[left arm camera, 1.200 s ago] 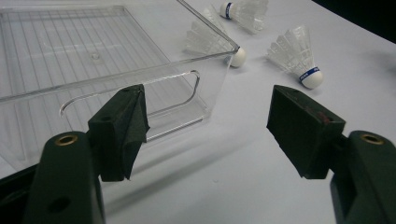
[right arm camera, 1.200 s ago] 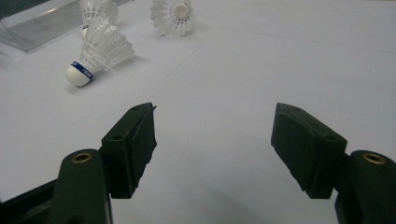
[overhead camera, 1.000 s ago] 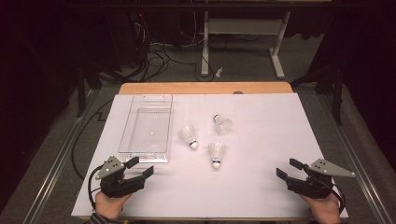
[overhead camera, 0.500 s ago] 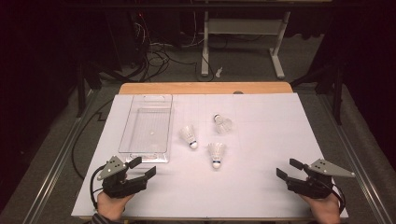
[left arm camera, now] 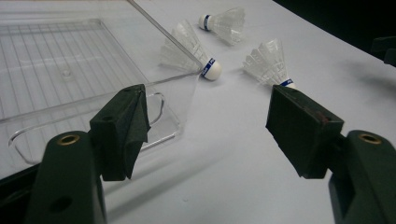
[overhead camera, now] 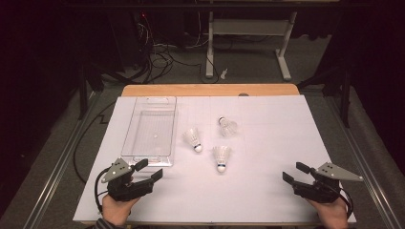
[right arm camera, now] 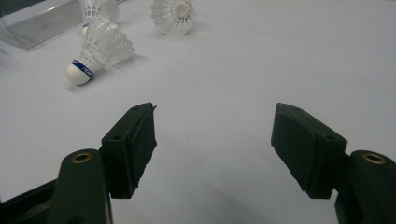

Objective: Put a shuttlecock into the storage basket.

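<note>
Three white shuttlecocks lie on the white table cover: one [overhead camera: 193, 139] beside the clear plastic tray [overhead camera: 148, 161], one [overhead camera: 221, 156] nearer me, one [overhead camera: 228, 126] farther back. My left gripper [overhead camera: 150, 169] rests open at the tray's near right corner, empty. In the left gripper view its jaws [left arm camera: 210, 126] frame the tray corner [left arm camera: 177, 79], with the shuttlecocks [left arm camera: 191, 51] [left arm camera: 268, 63] [left arm camera: 224, 23] beyond. My right gripper [overhead camera: 293, 171] sits open and empty at the front right. The right gripper view [right arm camera: 215, 140] has a shuttlecock [right arm camera: 100, 51] ahead to the left and another [right arm camera: 173, 14] farther off.
The white cover [overhead camera: 267, 200] spans the table, with a wooden edge [overhead camera: 210, 89] at the back. Metal rails [overhead camera: 57, 167] run along both sides. Cables and a desk frame [overhead camera: 248, 28] stand on the dark floor behind.
My left gripper has edged a little to the right near the tray's corner. The right gripper and the shuttlecocks have stayed put.
</note>
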### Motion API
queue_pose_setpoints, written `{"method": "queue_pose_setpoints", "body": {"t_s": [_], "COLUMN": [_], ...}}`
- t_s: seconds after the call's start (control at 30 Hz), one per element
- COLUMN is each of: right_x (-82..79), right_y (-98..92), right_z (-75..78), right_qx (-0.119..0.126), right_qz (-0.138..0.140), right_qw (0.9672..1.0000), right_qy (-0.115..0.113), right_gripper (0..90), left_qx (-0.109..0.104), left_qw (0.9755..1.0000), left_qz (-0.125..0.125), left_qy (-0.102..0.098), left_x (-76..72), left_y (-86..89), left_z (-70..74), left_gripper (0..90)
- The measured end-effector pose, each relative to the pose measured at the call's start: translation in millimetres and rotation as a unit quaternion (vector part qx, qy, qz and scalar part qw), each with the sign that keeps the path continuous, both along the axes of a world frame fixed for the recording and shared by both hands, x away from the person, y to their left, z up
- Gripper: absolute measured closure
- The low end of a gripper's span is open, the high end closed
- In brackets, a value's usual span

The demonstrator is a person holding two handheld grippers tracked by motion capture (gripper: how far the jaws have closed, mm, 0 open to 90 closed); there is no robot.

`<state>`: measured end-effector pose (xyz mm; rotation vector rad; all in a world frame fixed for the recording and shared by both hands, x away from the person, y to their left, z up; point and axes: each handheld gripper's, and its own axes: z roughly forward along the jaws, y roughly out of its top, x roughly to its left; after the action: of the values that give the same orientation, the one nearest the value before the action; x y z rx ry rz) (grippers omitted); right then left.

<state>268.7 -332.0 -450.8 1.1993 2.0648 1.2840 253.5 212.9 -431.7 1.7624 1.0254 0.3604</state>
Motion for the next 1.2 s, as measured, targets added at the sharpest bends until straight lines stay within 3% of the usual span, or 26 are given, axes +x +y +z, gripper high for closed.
{"method": "queue_pose_setpoints", "body": {"t_s": [1.2], "right_x": [0.9], "right_y": [0.8], "right_z": [-1.0], "right_qx": [-0.003], "right_qz": [0.002], "right_qw": [1.0], "right_qy": [0.002], "right_gripper": [31.4], "left_qx": [0.004], "left_qw": [0.9996], "left_qz": [-0.025], "left_qy": [-0.01], "left_x": [19.8], "left_y": [-28.6], "left_z": [19.0], "left_gripper": [32.1]}}
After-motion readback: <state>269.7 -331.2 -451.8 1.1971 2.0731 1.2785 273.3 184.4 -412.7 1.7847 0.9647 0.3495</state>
